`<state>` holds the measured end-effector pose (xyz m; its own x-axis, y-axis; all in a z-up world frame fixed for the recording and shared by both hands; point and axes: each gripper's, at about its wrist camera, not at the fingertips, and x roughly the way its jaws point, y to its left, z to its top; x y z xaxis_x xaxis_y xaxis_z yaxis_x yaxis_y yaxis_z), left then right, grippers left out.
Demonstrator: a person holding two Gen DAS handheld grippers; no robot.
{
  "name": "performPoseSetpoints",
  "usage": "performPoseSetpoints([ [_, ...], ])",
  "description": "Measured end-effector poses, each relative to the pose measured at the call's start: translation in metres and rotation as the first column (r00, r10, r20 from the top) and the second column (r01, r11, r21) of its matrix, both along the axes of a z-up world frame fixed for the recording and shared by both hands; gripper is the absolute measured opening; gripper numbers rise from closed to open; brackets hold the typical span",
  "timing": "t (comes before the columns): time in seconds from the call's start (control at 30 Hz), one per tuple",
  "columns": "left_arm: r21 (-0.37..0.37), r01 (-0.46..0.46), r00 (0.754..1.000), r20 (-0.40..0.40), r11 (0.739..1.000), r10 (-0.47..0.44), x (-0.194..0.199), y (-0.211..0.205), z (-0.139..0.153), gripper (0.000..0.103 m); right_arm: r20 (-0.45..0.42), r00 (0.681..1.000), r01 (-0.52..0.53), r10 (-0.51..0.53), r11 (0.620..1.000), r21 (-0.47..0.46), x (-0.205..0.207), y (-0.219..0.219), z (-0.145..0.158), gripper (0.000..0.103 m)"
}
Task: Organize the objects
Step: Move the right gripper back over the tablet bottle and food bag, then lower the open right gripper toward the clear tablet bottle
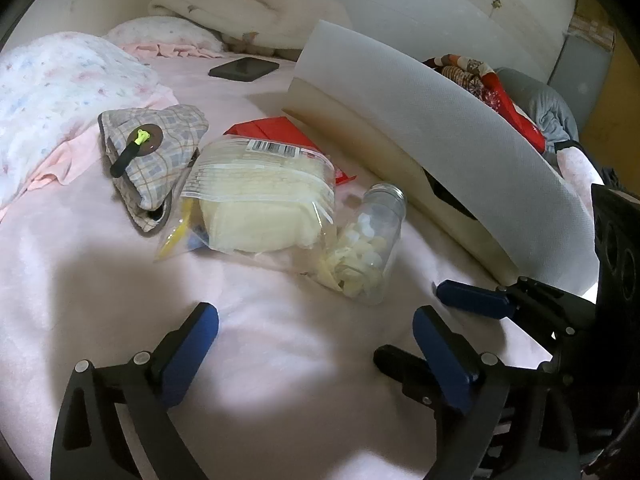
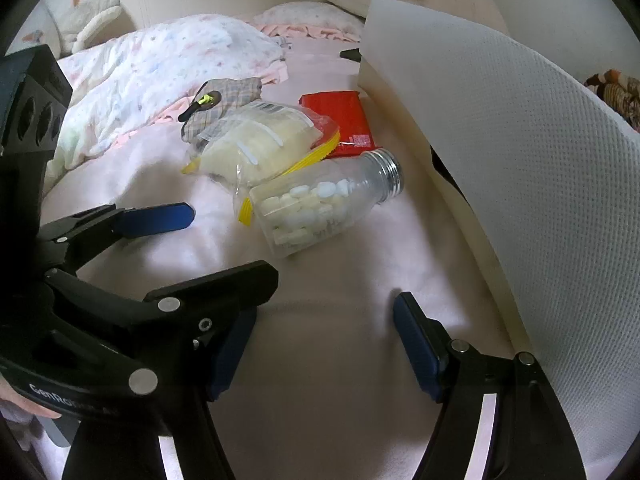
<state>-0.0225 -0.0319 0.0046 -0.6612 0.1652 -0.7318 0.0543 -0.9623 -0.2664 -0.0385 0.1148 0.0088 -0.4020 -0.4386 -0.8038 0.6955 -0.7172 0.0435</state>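
A clear glass bottle [image 1: 374,240] [image 2: 320,204] of white tablets lies on its side on the pink bed sheet [image 1: 100,280]. It touches a zip bag [image 1: 260,204] [image 2: 260,140] with cream contents. Behind them lie a red packet [image 1: 280,132] [image 2: 340,120] and a checked pouch [image 1: 156,156] [image 2: 228,100]. My left gripper [image 1: 314,316] [image 2: 234,242] is open just short of the bottle and holds nothing. My right gripper [image 2: 324,312] is open too, beside the left one, and one of its blue fingers [image 1: 472,298] lies near the box. The two grippers' fingers overlap in both views.
A beige storage box with a white textured flap [image 1: 420,120] [image 2: 520,140] stands on the right, close to the bottle. A black phone [image 1: 244,68] lies farther back. A floral quilt [image 1: 48,92] and pillows fill the left and back. Red patterned cloth [image 1: 500,88] sits behind the box.
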Motion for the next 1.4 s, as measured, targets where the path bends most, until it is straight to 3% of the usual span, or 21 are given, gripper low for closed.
performPoseSetpoints([
  [0.07,-0.022,-0.012,1.000,0.022,1.000,0.013,-0.005,0.005,0.000,0.102,-0.006,1.000,-0.001,0.001,1.000,0.004,0.000,0.001,0.000,0.072],
  [0.2,-0.158,-0.058,0.991,0.112,0.986,0.076,-0.020,0.024,-0.002,0.102,-0.073,0.997,0.032,-0.028,0.998,0.054,0.007,-0.002,0.001,0.071],
  [0.27,-0.219,-0.032,0.984,0.167,0.975,0.070,-0.026,0.032,-0.004,0.103,-0.174,0.984,0.065,-0.043,0.990,0.122,0.019,-0.008,0.004,0.073],
  [0.33,-0.232,-0.023,0.986,0.153,0.972,0.060,-0.022,0.033,-0.003,0.103,-0.326,0.945,0.092,-0.021,0.975,0.204,0.038,-0.017,0.006,0.073],
  [0.4,-0.230,-0.023,0.990,0.129,0.973,0.054,-0.016,0.033,-0.003,0.103,-0.361,0.933,0.084,0.003,0.971,0.225,0.043,-0.018,0.005,0.072],
  [0.5,-0.249,-0.019,0.988,0.146,0.968,0.057,-0.017,0.035,-0.002,0.103,-0.289,0.957,0.065,-0.006,0.979,0.195,0.031,-0.011,0.005,0.072],
  [0.6,-0.211,-0.031,0.990,0.125,0.977,0.058,-0.013,0.030,-0.001,0.102,-0.178,0.984,0.052,-0.030,0.991,0.124,0.013,0.001,0.004,0.073],
  [0.8,-0.189,-0.027,0.992,0.115,0.982,0.050,-0.009,0.026,-0.002,0.102,-0.039,0.997,0.070,-0.070,0.997,0.018,-0.010,0.024,0.002,0.075],
  [1.4,-0.206,-0.026,0.994,0.098,0.978,0.047,-0.015,0.024,-0.010,0.103,-0.050,0.995,0.088,-0.086,0.996,0.024,-0.021,0.014,0.001,0.077],
])
